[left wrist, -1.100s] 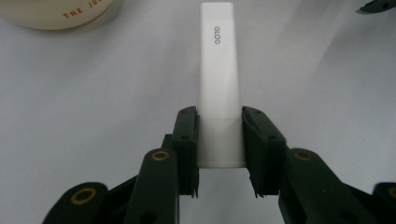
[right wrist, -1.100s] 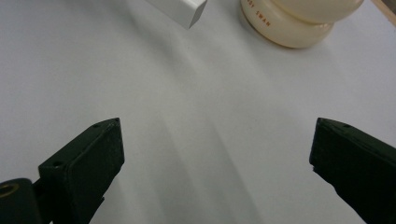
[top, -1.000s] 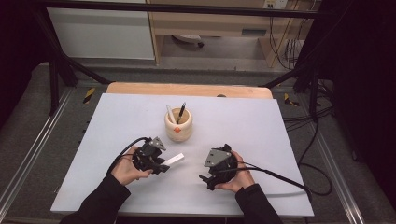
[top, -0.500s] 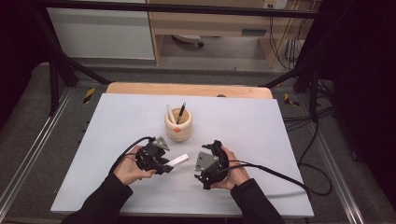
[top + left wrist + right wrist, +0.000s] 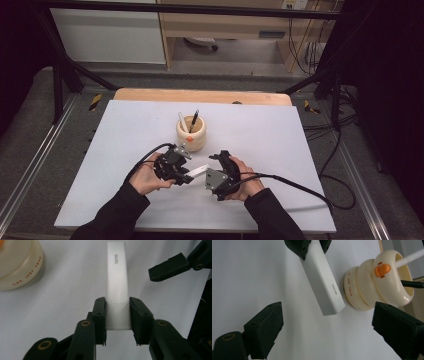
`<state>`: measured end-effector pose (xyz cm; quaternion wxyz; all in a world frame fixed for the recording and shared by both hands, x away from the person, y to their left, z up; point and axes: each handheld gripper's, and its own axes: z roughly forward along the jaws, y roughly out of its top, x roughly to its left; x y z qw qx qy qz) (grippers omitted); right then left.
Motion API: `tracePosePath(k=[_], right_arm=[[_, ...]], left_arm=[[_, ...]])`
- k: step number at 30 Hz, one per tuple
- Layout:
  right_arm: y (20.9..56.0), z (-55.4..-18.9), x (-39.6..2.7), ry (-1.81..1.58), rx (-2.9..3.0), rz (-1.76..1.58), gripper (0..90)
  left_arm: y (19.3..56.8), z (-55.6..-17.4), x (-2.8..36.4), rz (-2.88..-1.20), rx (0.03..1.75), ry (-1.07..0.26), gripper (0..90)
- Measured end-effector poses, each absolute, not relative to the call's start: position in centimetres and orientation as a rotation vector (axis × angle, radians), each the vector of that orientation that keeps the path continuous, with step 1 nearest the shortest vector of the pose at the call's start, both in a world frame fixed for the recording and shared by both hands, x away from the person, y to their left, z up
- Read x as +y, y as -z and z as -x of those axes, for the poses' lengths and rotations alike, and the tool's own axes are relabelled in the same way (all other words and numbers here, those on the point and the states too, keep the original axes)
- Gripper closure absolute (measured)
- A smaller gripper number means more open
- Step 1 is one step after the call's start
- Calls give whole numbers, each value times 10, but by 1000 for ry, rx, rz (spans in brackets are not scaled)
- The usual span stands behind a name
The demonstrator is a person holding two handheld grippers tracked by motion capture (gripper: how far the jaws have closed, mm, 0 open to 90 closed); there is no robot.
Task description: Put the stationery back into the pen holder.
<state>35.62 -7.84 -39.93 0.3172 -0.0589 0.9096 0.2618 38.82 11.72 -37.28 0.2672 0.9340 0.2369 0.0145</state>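
A white glue stick point(image 5: 117, 285) marked GLOO is clamped at its lower end by my left gripper point(image 5: 117, 312), which is shut on it. From above, the stick point(image 5: 199, 171) points right from the left gripper point(image 5: 186, 176) toward my right gripper point(image 5: 210, 174). In the right gripper view, the stick's free end point(image 5: 322, 285) lies ahead of the right gripper point(image 5: 327, 325), whose jaws stand wide, touch nothing and have just been closing a little. One right jaw shows at the upper right of the left gripper view.
A cream duck-shaped pen holder point(image 5: 191, 134) with a white pen and a black pen stands just behind the grippers, close to the stick's end point(image 5: 372, 287). The white table sheet point(image 5: 300, 150) spreads around, with a wooden edge point(image 5: 200, 95) at the back.
The two hands have come closer together. The left gripper carried the stick right and slightly up. The right gripper moved left and turned to face the stick's end.
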Motion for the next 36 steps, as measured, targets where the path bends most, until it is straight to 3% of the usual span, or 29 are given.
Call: tracePosePath(k=[10, 25, 36], right_arm=[[403, -355, -77, -622, 2339, 328, 219], [408, -353, -75, -557, 2257, 494, 497], [408, -350, -76, -541, 2237, 535, 631]], left_arm=[[370, -389, 103, -2549, 611, -31, 671], [369, -389, 90, -2556, 609, -25, 671], [370, -390, 85, -2557, 621, -29, 671]])
